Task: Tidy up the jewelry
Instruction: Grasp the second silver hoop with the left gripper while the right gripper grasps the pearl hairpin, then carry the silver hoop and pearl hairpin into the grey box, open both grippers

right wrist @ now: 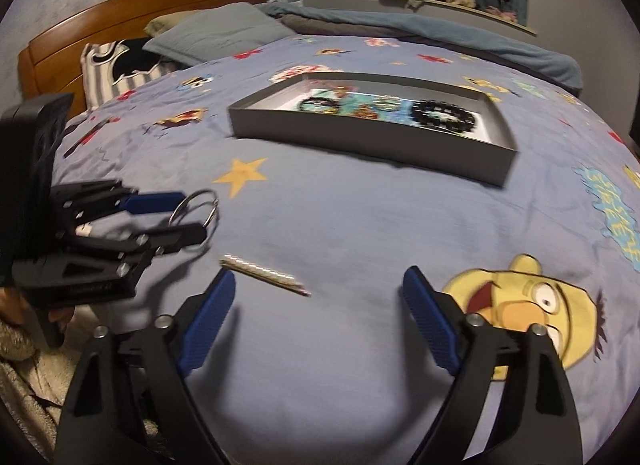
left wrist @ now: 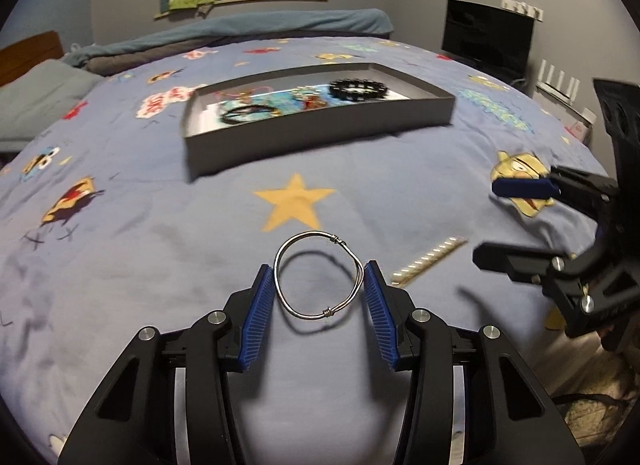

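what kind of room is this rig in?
Almost certainly a bedroom: the work surface is a bed with a blue cartoon-print bedspread, a curved wooden headboard and a grey-blue pillow. A grey shallow cardboard tray of jewelry sits on it.

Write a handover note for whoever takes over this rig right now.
Left gripper: shut on the silver wire bangle, lifted off the bedspread.
Right gripper: open, empty, near the pearl strand lying on the bedspread.
Grey box farther up the bed already holds a black beaded bracelet and other pieces.
Left: put the bangle in the box, then pick up the pearl strand and box it too.
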{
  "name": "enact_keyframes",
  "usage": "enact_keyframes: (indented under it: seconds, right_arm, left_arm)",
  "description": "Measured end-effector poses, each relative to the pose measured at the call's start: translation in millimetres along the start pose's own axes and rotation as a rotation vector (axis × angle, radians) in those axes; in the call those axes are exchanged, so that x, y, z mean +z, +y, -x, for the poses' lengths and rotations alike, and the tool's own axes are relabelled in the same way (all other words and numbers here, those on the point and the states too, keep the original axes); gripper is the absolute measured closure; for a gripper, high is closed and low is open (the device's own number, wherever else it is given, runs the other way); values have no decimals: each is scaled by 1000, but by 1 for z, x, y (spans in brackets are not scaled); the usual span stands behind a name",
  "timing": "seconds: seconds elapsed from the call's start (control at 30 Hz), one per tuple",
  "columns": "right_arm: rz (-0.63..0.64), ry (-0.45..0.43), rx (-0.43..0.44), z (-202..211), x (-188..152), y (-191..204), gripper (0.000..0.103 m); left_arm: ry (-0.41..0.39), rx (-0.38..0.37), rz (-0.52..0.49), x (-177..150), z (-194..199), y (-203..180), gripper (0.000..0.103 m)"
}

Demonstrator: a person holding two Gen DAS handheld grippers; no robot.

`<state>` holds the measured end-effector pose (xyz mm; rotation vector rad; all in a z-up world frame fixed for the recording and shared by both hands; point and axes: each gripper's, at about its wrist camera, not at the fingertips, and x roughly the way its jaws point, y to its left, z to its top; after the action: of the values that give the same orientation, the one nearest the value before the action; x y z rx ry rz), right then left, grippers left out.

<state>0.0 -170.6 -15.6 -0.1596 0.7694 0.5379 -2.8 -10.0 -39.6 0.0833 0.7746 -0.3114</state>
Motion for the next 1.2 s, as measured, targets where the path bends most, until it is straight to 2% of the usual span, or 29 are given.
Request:
enact_keyframes:
  seconds: [0.17, 0.4, 0.6, 0.67, 0.83, 0.97, 1.07, 1.2]
  right_arm:
    - [83, 11, 30, -10, 3, 21, 34]
    - [169, 29, 26, -24, 6, 37, 37]
    - [243, 69, 10, -37, -3, 47, 59]
    - [253, 74, 24, -37, -4, 48, 73]
    - [252, 67, 54, -32, -5, 48, 94]
    - [201, 43, 28, -26, -3, 39, 95]
    - [118, 35, -22, -24, 0, 22, 95]
    - [32, 17, -35, -23, 3, 4, 95]
  left_arm:
    - [5, 5, 42, -1, 2, 16, 55]
    - [5, 0, 63, -3, 3, 25, 55]
    - [5, -6, 72, -4, 2, 29, 55]
    - [6, -6, 74, -4, 1, 29, 55]
    - [4, -7, 75, -4, 1, 30, 55]
    - [3, -1, 76, -4, 1, 31, 55]
    - [3, -1, 78, -4, 1, 33, 55]
    - [2, -1, 75, -4, 0, 33, 55]
